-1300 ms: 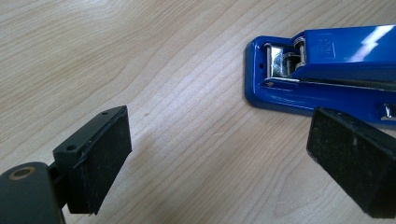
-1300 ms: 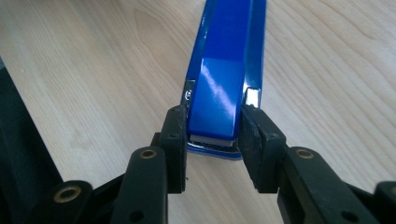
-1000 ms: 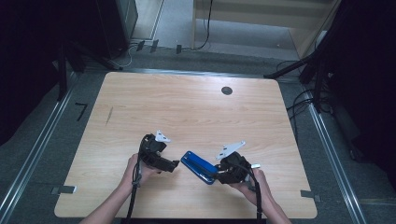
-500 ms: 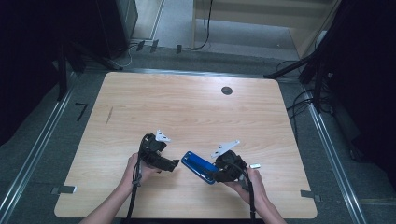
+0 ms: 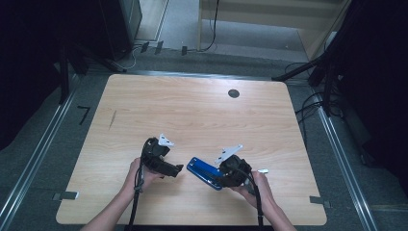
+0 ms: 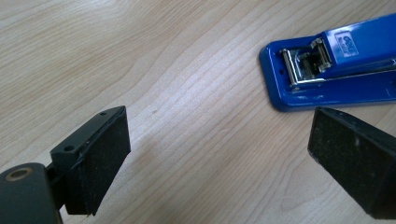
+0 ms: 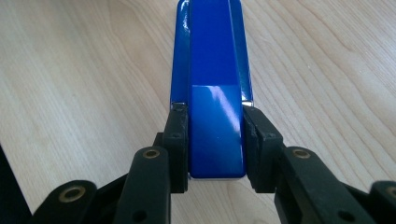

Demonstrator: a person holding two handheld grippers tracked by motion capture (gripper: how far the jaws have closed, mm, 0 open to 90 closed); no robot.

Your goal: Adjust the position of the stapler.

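The right gripper point(image 7: 215, 144) has its fingers point(image 7: 176, 140) pinched on the rear of the blue stapler point(image 7: 212, 70) – a slick, narrow hold, so it could twist or slip when lifted off the surface point(image 5: 192, 110). The left gripper point(image 6: 224, 158) sits wide open and empty beside the stapler's nose – it could knock it

The wooden table point(image 5: 202, 115) was a pale rectangle with fine grain, and its top showed a small dark round hole point(image 5: 234, 93) near the far edge, right of centre. A thin dark scuff mark point(image 5: 112, 119) lay on the left part of the top. Grey carpeted floor point(image 5: 178, 29) surrounded the table, with metal rails point(image 5: 38, 159) running along both of its sides. Black cables point(image 5: 308, 103) trailed over the floor at the right, and one more cable point(image 5: 211, 33) hung down beyond the far edge. A pale wooden panel point(image 5: 269, 14) stood at the back, and dark stands point(image 5: 332, 62) rose at the right.
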